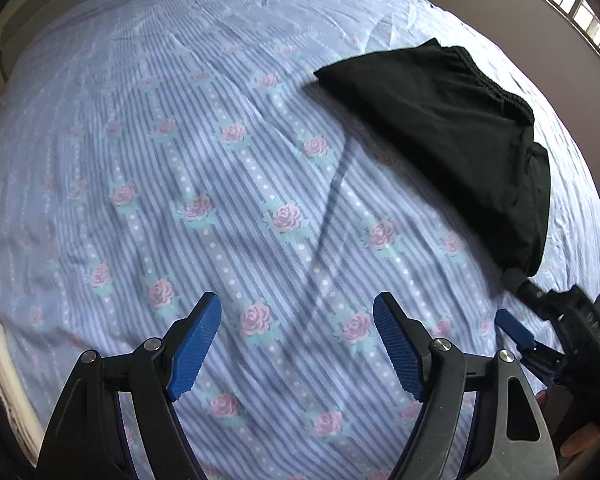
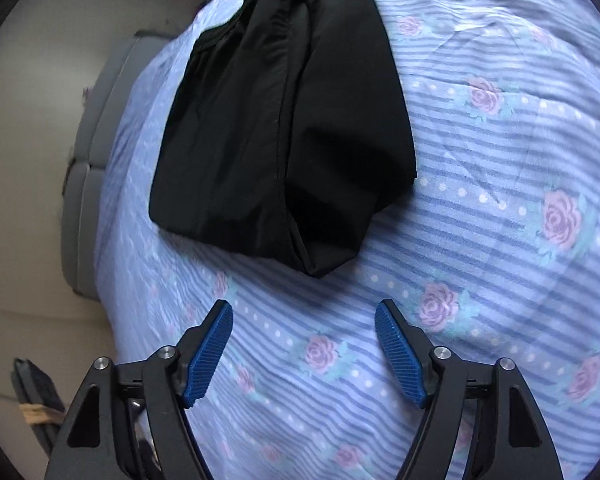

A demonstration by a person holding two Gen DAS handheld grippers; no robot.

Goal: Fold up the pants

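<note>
Black pants [image 1: 456,136] lie folded into a compact bundle on the bed, at the upper right of the left wrist view. In the right wrist view the pants [image 2: 284,128] lie ahead of the fingers, elastic waistband at the far end. My left gripper [image 1: 298,312] is open and empty above the bedsheet, well to the left of the pants. My right gripper [image 2: 304,320] is open and empty just short of the bundle's near edge. The right gripper also shows in the left wrist view [image 1: 540,320] at the right edge.
A blue striped bedsheet with pink roses [image 1: 220,200] covers the bed. The bed's edge and a grey padded frame [image 2: 88,184] lie to the left in the right wrist view. A wall and a barred window [image 1: 572,4] are beyond the bed.
</note>
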